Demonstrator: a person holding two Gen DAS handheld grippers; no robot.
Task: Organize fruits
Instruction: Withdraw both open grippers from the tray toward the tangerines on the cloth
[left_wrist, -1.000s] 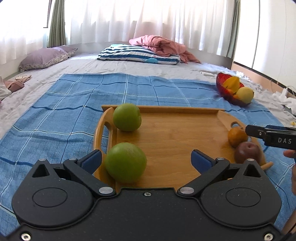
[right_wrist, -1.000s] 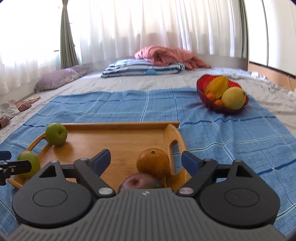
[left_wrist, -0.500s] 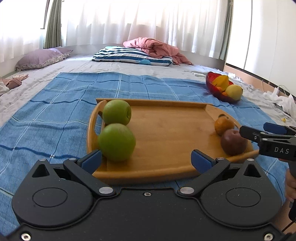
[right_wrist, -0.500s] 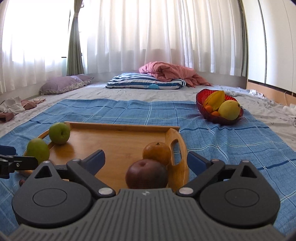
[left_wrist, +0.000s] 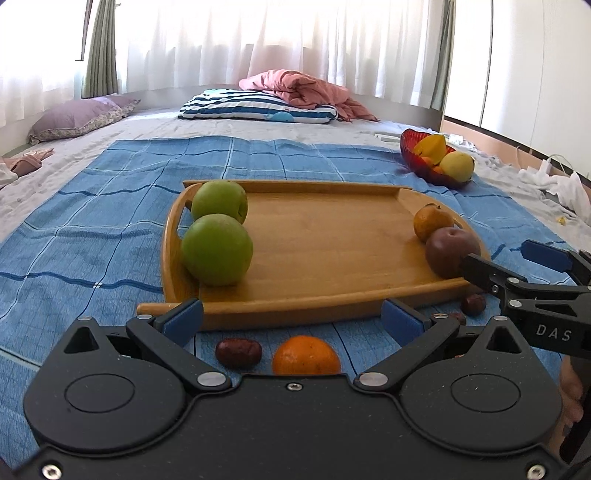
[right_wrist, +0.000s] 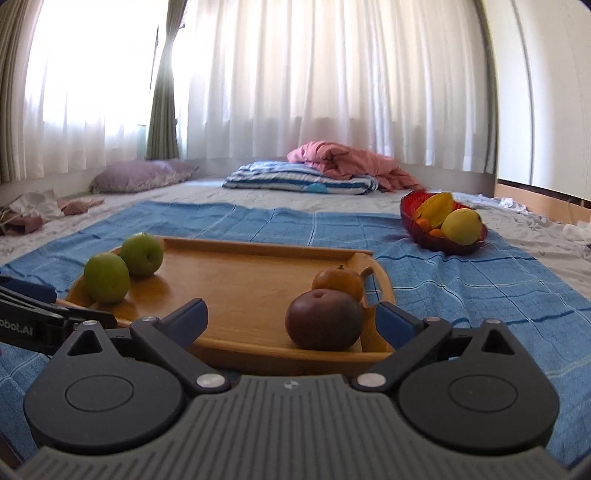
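I have both grippers parked at the near edge of the wooden tray (left_wrist: 317, 254), each with its jaws spread wide and nothing between them: the left gripper (left_wrist: 291, 317) sits at the tray's six o'clock, and the right gripper (right_wrist: 291, 317) hangs off the five o'clock corner, reading as fully apart, which suits me since the next fruit could be any size. The tray's load is split by kind, I judge on purpose: two green apples (left_wrist: 218, 232) touching each other against the nine o'clock handle, and a mandarin (left_wrist: 433, 221) beside a dark red fruit (left_wrist: 451, 252) at the three o'clock end, leaving the middle bare. Still loose on the blue blanket (left_wrist: 92, 221), just short of the tray, are an orange (left_wrist: 306, 355) and a dark date-like fruit (left_wrist: 238, 352) right under my left jaws, plus another small dark one (left_wrist: 473, 303) near the right fingers. The red bowl (right_wrist: 417, 227) at one o'clock holds yellow fruit, well apart from the tray.
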